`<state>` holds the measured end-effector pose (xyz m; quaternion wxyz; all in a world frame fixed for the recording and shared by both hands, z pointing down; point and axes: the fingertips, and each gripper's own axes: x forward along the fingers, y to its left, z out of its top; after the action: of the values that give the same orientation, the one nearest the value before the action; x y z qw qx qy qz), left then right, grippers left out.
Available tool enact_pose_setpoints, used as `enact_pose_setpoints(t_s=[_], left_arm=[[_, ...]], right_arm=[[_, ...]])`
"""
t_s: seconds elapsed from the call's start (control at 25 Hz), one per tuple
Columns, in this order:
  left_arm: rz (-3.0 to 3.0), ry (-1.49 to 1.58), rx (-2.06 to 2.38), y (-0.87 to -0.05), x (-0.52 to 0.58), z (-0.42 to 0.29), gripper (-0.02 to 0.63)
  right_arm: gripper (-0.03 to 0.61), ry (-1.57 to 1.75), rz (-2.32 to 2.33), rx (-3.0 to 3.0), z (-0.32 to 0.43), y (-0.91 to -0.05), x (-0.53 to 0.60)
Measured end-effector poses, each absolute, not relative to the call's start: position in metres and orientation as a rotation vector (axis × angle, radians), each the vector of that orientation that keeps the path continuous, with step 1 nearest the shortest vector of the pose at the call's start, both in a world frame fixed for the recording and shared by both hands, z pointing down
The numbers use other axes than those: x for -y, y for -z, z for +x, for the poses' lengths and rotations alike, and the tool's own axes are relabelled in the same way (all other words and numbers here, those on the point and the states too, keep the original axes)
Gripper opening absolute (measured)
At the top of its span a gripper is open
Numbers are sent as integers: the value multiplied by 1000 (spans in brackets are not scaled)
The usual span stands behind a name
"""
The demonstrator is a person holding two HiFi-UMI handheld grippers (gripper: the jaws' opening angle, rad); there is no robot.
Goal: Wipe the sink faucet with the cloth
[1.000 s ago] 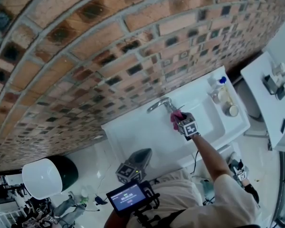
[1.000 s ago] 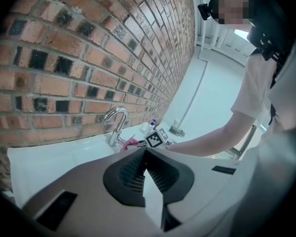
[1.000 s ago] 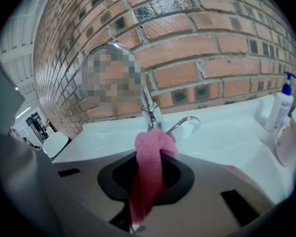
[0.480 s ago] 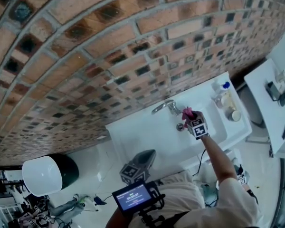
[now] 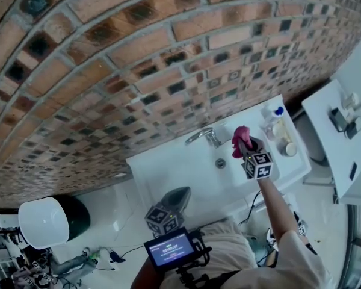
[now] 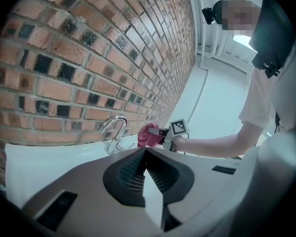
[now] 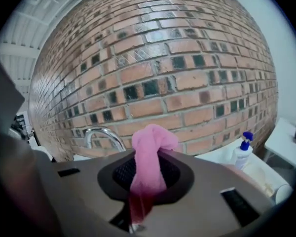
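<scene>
The chrome faucet [image 5: 201, 136] curves over the white sink [image 5: 162, 170] below the brick wall. My right gripper [image 5: 245, 146] is shut on the pink cloth [image 5: 240, 137], which it holds up to the right of the faucet, apart from it. In the right gripper view the cloth [image 7: 149, 162] sticks up between the jaws, with the faucet [image 7: 103, 135] behind it to the left. My left gripper [image 5: 179, 192] hangs shut and empty in front of the sink. In the left gripper view the faucet [image 6: 113, 130] and the cloth [image 6: 147, 135] stand ahead.
A blue-capped bottle [image 5: 275, 114] and a round jar [image 5: 287, 149] stand on the sink's right end. The drain [image 5: 220, 162] lies in the basin. A white counter [image 5: 337, 143] is at the right, a white round bin [image 5: 43, 223] on the floor at the left.
My right gripper has moved the pink cloth from under the faucet spout to the right and upward, away from the faucet. The left gripper has stayed low.
</scene>
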<state>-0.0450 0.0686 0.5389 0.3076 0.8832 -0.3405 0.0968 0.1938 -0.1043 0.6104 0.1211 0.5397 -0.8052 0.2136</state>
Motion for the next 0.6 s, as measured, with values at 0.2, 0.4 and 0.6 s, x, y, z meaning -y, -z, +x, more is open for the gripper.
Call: enact_pose_setpoints(t_s=[0.2,0.4,0.6], left_arm=[[2307,-232,903,-546,-68,-47,-6],[2287,-287,902,-564,-67,-62,-6],[2289,-337,893,-574,-59,-70,-6]], right_arm=[[58,-489,1454,2331,165,-591,64],[58,-383,1244,2295,103,-600,21],[60,-149,1038,2136,58,-635,18]])
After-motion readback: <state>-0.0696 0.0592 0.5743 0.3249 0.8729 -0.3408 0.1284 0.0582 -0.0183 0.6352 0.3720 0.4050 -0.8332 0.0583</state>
